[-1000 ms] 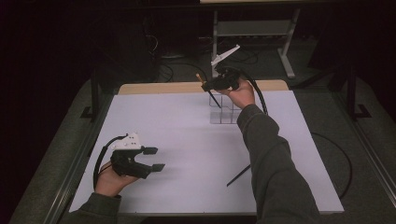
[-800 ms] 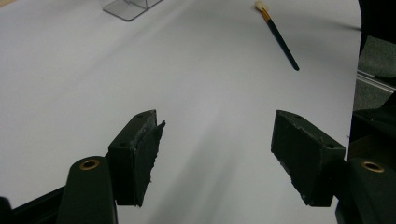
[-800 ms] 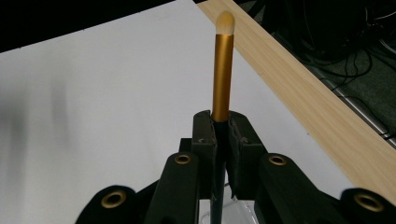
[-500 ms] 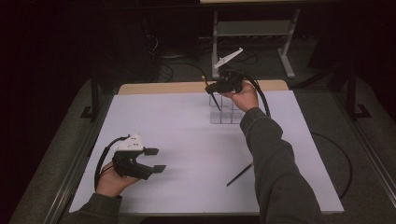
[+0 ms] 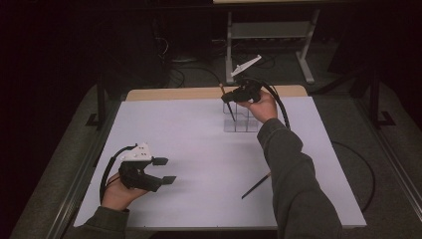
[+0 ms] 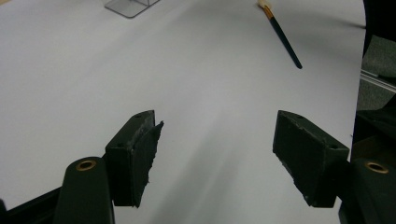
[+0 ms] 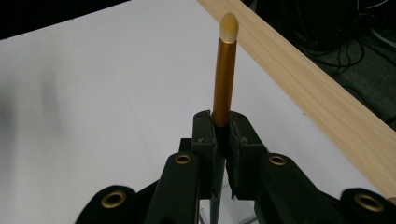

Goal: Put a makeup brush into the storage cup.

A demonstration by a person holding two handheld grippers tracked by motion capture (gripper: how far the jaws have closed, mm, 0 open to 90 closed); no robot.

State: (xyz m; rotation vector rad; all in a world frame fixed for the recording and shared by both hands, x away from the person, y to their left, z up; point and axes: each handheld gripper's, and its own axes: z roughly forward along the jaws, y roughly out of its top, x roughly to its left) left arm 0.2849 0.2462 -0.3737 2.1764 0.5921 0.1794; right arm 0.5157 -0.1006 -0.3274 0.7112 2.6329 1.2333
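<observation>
White surface (image 5: 199,149) under dim light. Right claw (image 5: 230,97) clamped on a makeup brush (image 7: 224,70), handle down over the clear organizer (image 5: 242,122). Left claw (image 5: 166,170) gaping, empty. Second brush (image 5: 256,185) lying flat, diagonal, nearer the left claw.

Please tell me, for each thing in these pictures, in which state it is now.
Left tongs: open, nothing between the jaws, above the white table.
Right tongs: shut on a brush, bristles up, handle pointing down over the clear holder.
Second brush: lying flat on the table, untouched.
Clear holder: upright on the table; contents cannot be told.
</observation>
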